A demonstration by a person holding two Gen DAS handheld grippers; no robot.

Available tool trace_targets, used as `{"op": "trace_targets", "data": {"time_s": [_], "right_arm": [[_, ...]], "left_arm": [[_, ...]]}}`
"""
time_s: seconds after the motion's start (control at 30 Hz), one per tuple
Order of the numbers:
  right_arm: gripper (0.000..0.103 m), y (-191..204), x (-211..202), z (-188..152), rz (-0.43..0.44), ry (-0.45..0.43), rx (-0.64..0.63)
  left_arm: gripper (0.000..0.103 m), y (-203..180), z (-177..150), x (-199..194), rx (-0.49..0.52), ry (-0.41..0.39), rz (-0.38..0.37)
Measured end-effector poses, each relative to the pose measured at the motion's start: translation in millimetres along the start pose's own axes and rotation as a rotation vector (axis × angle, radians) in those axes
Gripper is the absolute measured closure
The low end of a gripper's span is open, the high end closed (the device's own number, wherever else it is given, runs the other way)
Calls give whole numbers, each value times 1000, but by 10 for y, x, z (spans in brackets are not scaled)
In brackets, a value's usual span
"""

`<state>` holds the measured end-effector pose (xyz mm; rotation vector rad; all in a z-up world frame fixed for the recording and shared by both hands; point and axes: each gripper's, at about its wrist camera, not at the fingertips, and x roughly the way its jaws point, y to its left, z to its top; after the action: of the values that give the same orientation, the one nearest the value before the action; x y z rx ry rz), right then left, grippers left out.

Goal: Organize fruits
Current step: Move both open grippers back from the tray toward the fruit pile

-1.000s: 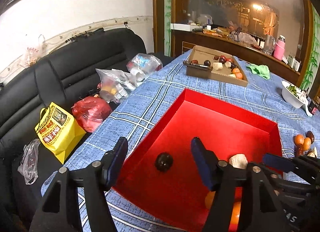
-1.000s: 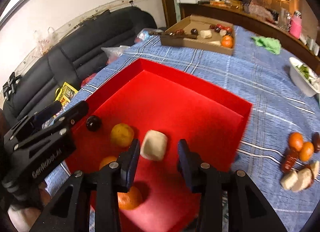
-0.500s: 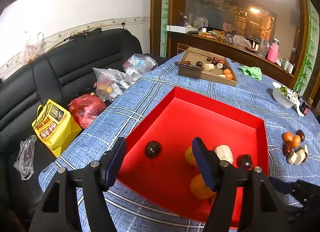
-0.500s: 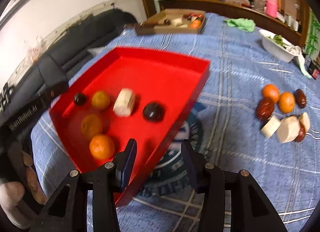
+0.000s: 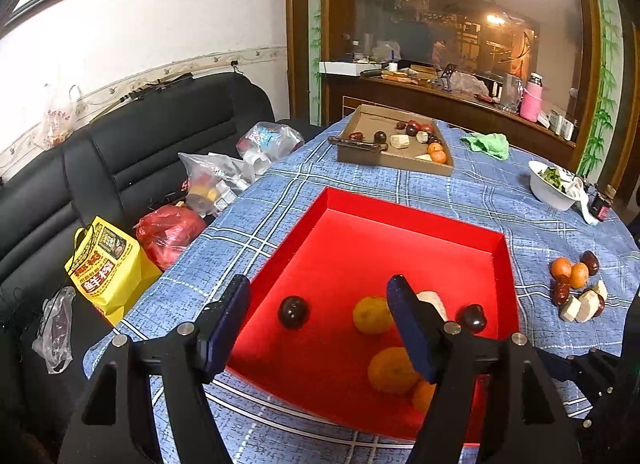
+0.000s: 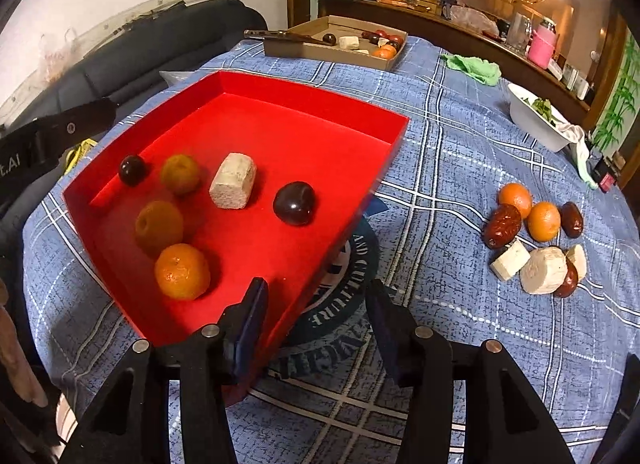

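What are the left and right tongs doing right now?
Left tongs: opening, nothing held, over the red tray.
Right tongs: opening, nothing held, by the tray's near corner.

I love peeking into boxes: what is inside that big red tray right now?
The red tray holds three oranges, two dark round fruits and one pale chunk. Its near corner is hidden behind the right gripper, whose jaws are opening, with nothing between them.

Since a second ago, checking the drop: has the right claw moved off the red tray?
Yes. The right claw has swung from above the white chunk to the red tray's near corner, empty, jaws opening.
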<state>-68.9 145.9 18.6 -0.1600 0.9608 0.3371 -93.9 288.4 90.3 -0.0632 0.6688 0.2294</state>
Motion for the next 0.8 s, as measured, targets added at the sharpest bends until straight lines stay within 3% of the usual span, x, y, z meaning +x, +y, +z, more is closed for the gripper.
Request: {"op": "trace_targets", "data": {"time_s": [0.17, 0.3, 0.47, 0.53, 0.63, 0.8], "right_arm": [[48, -110, -180, 30, 48, -58, 47], [47, -86, -456, 130, 49, -135, 50], [41, 45, -644, 191, -104, -188, -21], [41, -6, -652, 172, -145, -196, -28], [41, -292, -673, 146, -136, -186, 21], [41, -1200, -757, -41, -174, -164, 198]], "left_arm": [[31, -126, 8, -66, 29, -17, 4], [26, -246, 20, -162, 65, -71, 76], [23, -283, 52, -228, 72, -87, 100], [23, -292, 56, -230, 70, -76, 78], [23, -337, 60, -216, 66, -39, -21], [20, -559, 7, -162, 90, -5, -125]]}}
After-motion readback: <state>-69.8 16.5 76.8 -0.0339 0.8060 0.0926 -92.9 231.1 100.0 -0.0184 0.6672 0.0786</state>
